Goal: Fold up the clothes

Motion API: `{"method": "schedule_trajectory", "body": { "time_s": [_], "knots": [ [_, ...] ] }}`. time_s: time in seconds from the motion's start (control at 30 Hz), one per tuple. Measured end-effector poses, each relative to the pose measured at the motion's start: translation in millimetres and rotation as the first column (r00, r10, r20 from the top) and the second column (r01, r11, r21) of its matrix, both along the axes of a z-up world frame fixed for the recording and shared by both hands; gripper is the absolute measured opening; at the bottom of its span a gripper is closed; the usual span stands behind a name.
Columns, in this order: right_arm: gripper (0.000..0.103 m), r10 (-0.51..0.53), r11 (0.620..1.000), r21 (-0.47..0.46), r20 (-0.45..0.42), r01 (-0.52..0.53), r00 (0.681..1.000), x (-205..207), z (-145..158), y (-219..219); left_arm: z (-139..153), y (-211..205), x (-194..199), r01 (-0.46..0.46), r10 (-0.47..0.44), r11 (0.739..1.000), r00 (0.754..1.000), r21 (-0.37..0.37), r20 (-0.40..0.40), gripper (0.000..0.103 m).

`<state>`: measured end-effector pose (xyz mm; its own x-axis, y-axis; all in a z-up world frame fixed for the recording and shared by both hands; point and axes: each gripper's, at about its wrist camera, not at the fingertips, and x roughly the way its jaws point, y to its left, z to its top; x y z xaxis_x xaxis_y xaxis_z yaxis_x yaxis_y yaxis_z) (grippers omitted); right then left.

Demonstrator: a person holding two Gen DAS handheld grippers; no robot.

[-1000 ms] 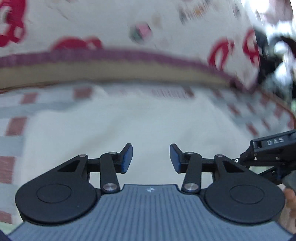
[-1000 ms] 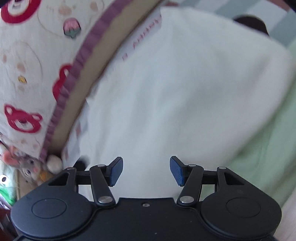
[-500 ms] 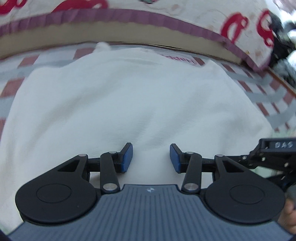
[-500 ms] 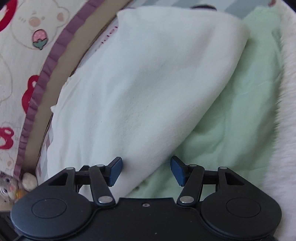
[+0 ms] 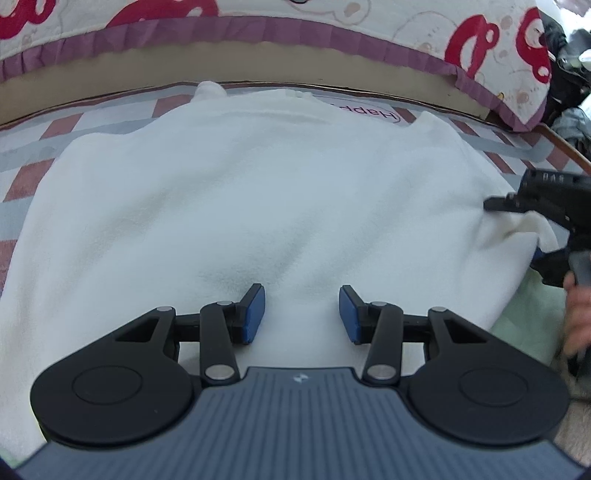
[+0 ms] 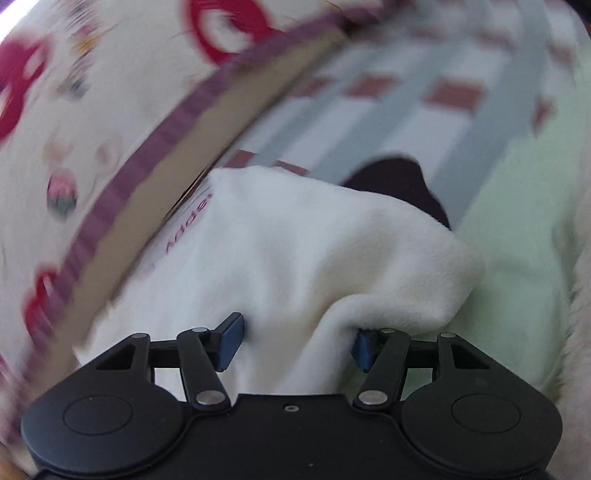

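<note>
A white fleece garment (image 5: 258, 203) lies spread on a checked mat (image 5: 22, 177), its neck label (image 5: 365, 110) at the far edge. My left gripper (image 5: 301, 301) hovers open just over the garment's near middle, with nothing between its blue pads. My right gripper (image 6: 295, 332) stands wide at the garment's right corner. A raised fold of the white fleece (image 6: 295, 251) bulges between its fingers and drapes over the right pad (image 6: 360, 349); no pinch shows. In the left wrist view the right gripper (image 5: 546, 206) sits at that bunched corner.
A bed edge with bear-print cover (image 5: 406, 22) and purple frill runs along the far side. Pale green cloth (image 6: 517, 240) lies under and right of the garment. A dark item (image 6: 399, 184) pokes out behind it. A hand (image 5: 576, 314) holds the right gripper.
The left gripper sank closer to the garment. The right gripper swung from over the flat fleece to its right corner, where a fold now rises between its fingers.
</note>
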<state>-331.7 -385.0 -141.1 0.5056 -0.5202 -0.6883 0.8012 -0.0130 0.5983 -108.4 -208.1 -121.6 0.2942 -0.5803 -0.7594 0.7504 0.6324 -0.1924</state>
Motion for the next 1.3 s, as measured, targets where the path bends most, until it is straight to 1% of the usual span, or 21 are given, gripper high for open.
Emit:
{"method": "schedule_trajectory", "body": {
  "time_s": [0.03,0.1,0.17,0.2,0.23,0.27,0.33,0.4,0.47,0.5,0.53,0.63,0.7,0.77,0.83,0.87,0.93,1.0,1.1,1.17,1.3],
  "knots": [
    [0.066,-0.007,1.0,0.007,0.01,0.007,1.0,0.7,-2.6,-2.5,2.8,1.7,1.3,0.022,-0.022,0.999,1.0,-0.025,-0.021,0.041],
    [0.067,-0.005,1.0,-0.008,0.012,0.005,1.0,4.1,-4.7,-2.7,8.9,4.6,3.3,0.073,-0.078,0.994,0.995,-0.075,-0.059,0.025],
    [0.068,0.02,0.999,-0.027,-0.006,-0.02,1.0,7.9,-0.8,0.6,23.1,1.2,-4.0,0.193,-0.195,0.977,0.981,-0.091,-0.01,0.023],
    [0.063,0.05,0.997,-0.058,-0.018,-0.051,0.999,8.4,3.5,3.8,30.7,-1.3,-8.6,0.245,-0.244,0.966,0.97,-0.083,0.025,0.023],
    [0.044,0.097,0.989,-0.11,-0.034,-0.1,0.995,7.6,10.1,8.5,34.5,-3.8,-10.7,0.273,-0.271,0.959,0.962,-0.073,0.03,0.023],
    [0.033,0.142,0.976,-0.161,-0.052,-0.149,0.988,6.8,16.7,13.2,35.5,-6.7,-11.1,0.29,-0.29,0.954,0.957,-0.071,0.016,0.023],
    [0.021,0.241,0.925,-0.285,-0.072,-0.252,0.968,12.1,35.1,20.3,22.6,-14.0,-8.0,0.29,-0.292,0.956,0.955,-0.048,-0.054,0.023],
    [0.021,0.339,0.846,-0.404,-0.096,-0.348,0.936,20.8,56.3,25.8,11.2,-15.6,-5.3,0.269,-0.271,0.962,0.957,-0.038,-0.102,0.022],
    [0.021,0.429,0.789,-0.44,-0.104,-0.429,0.897,29.8,71.8,27.3,4.4,-13.0,-3.3,0.239,-0.243,0.97,0.962,-0.045,-0.128,0.022],
    [0.026,0.45,0.778,-0.44,-0.109,-0.449,0.887,31.4,75.9,28.1,0.9,-11.7,-2.4,0.224,-0.229,0.973,0.963,-0.049,-0.141,0.022],
    [0.033,0.437,0.795,-0.417,-0.11,-0.441,0.893,30.3,74.4,26.7,-2.5,-10.3,-1.4,0.209,-0.215,0.977,0.965,-0.052,-0.154,0.022],
    [0.051,0.358,0.883,-0.289,-0.095,-0.37,0.929,23.9,58.4,13.9,-6.2,-8.2,-1.6,0.189,-0.196,0.98,0.966,-0.058,-0.167,0.023],
    [0.052,0.305,0.936,-0.17,-0.045,-0.309,0.951,15.7,42.2,0.7,-6.5,-7.8,-4.6,0.188,-0.195,0.981,0.968,-0.055,-0.156,0.023],
    [0.052,0.278,0.957,-0.088,0.019,-0.275,0.96,6.6,29.9,-7.1,-6.9,-7.4,-4.6,0.19,-0.196,0.98,0.968,-0.055,-0.154,0.023],
    [0.052,0.249,0.969,-0.009,0.086,-0.249,0.965,-2.2,20.0,-12.9,-6.9,-7.1,-1.2,0.184,-0.192,0.981,0.967,-0.062,-0.169,0.023],
    [0.052,0.239,0.97,0.023,0.128,-0.243,0.963,-5.9,18.5,-13.1,-5.7,-5.3,2.2,0.161,-0.17,0.985,0.971,-0.064,-0.167,0.016],
    [0.054,0.238,0.966,0.057,0.171,-0.251,0.956,-7.2,17.7,-13.1,0.7,-3.4,2.4,0.112,-0.113,0.994,0.992,-0.016,-0.061,0.013],
    [0.06,0.23,0.967,0.072,0.168,-0.244,0.959,-4.7,14.3,-12.5,4.4,-3.8,0.8,0.102,-0.102,0.994,0.994,0.033,0.024,0.013],
    [0.067,0.159,0.978,0.109,0.156,-0.177,0.975,-3.3,-2.1,-15.0,-2.4,-4.6,4.7,0.101,-0.101,0.995,0.993,-0.007,-0.065,0.013],
    [0.067,0.122,0.979,0.141,0.173,-0.148,0.977,-2.8,-9.2,-17.6,-6.0,-4.2,3.3,0.109,-0.11,0.994,0.991,-0.018,-0.074,0.012],
    [0.071,0.143,0.985,0.084,0.117,-0.153,0.983,7.8,-6.4,-17.2,-7.9,1.4,8.0,0.092,-0.097,0.995,0.989,-0.043,-0.111,0.013]
  ]
}}
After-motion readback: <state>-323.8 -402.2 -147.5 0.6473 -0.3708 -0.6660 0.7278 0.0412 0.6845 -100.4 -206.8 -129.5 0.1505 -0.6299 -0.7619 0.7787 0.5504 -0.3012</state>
